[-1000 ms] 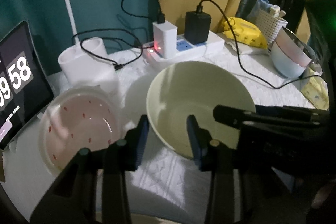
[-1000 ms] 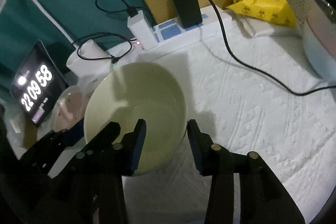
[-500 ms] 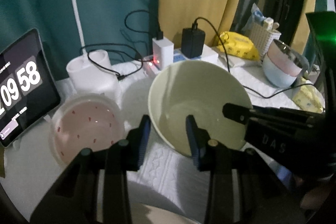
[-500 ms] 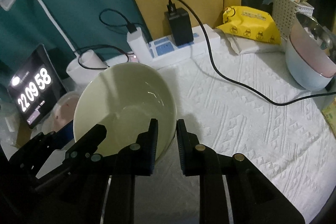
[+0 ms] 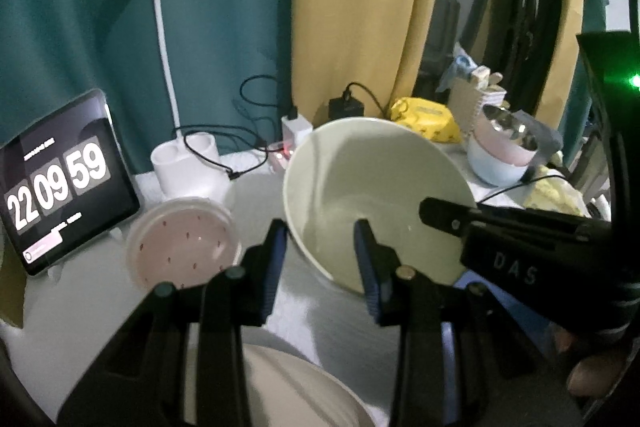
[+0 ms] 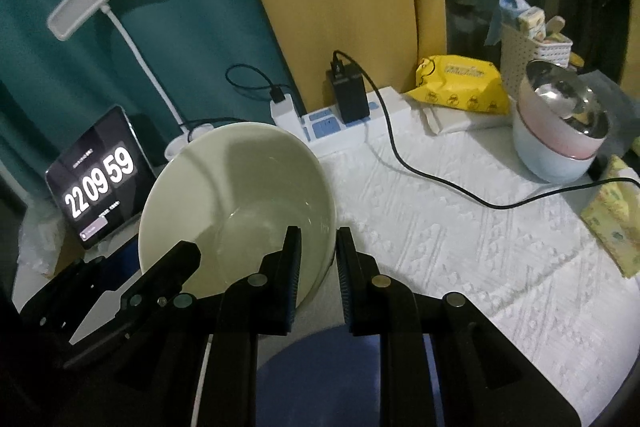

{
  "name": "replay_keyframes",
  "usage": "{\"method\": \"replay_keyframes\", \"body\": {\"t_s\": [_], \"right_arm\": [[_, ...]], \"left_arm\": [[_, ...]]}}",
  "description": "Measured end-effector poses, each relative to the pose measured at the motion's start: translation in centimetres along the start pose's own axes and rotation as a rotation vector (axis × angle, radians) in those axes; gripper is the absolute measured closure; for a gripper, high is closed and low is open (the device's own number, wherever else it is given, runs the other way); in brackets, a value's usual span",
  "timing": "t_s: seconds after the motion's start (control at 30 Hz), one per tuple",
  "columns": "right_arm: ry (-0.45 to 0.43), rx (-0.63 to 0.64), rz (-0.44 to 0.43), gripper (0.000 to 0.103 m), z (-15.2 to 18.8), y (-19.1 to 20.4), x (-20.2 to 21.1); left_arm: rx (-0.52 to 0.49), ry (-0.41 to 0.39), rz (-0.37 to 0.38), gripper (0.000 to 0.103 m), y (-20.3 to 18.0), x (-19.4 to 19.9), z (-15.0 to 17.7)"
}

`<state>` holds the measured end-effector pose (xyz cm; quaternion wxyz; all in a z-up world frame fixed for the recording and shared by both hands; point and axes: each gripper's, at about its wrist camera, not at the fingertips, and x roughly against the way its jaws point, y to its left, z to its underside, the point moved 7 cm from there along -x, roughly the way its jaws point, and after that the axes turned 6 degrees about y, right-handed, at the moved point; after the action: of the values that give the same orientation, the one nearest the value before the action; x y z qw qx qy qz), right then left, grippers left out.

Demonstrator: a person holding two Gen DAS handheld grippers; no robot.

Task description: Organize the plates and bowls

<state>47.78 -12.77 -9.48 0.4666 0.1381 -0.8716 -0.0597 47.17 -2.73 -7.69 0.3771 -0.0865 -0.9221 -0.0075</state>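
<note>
A pale green bowl [image 5: 372, 187] [image 6: 240, 195] hangs tilted above the white tablecloth [image 6: 460, 235], carried between both grippers. My left gripper [image 5: 320, 227] straddles its left rim, one finger outside and one inside, shut on the wall. My right gripper [image 6: 319, 231] is shut on the right rim, which sits pinched between the blue pads [image 6: 294, 259]. A pink bowl with red dots [image 5: 184, 243] rests on the table to the left. A stack of bowls [image 6: 560, 123], metal in pink in light blue, stands at the far right.
A tablet clock [image 6: 100, 179], a white desk lamp [image 5: 160, 27] and a power strip [image 6: 332, 119] with chargers and a black cable [image 6: 440, 183] line the back. A yellow wipes pack [image 6: 460, 83] lies near the stack. A beige plate [image 5: 296, 387] shows below my left gripper.
The green bowl has come up off the table and tilted, with both grippers rising. My right gripper's jaws closed onto the bowl's right rim.
</note>
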Motion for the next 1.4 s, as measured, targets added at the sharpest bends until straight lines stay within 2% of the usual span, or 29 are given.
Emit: {"method": "replay_keyframes", "body": {"t_s": [0.33, 0.77, 1.03, 1.4], "right_arm": [[-0.046, -0.006, 0.009, 0.084, 2.0, -0.3, 4.8], [-0.072, -0.031, 0.001, 0.084, 6.2, -1.8, 9.0], [-0.055, -0.057, 0.000, 0.084, 8.8, -3.6, 9.7], [0.019, -0.098, 0.013, 0.084, 11.6, -7.2, 7.3]], "left_arm": [[-0.018, -0.040, 0.014, 0.067, -2.4, 4.3, 1.5], [-0.042, -0.047, 0.023, 0.067, -5.3, 8.2, 4.8], [-0.059, -0.015, 0.035, 0.067, -7.5, 8.2, 6.9], [-0.074, 0.077, 0.037, 0.067, -9.9, 4.9, 9.6]]}}
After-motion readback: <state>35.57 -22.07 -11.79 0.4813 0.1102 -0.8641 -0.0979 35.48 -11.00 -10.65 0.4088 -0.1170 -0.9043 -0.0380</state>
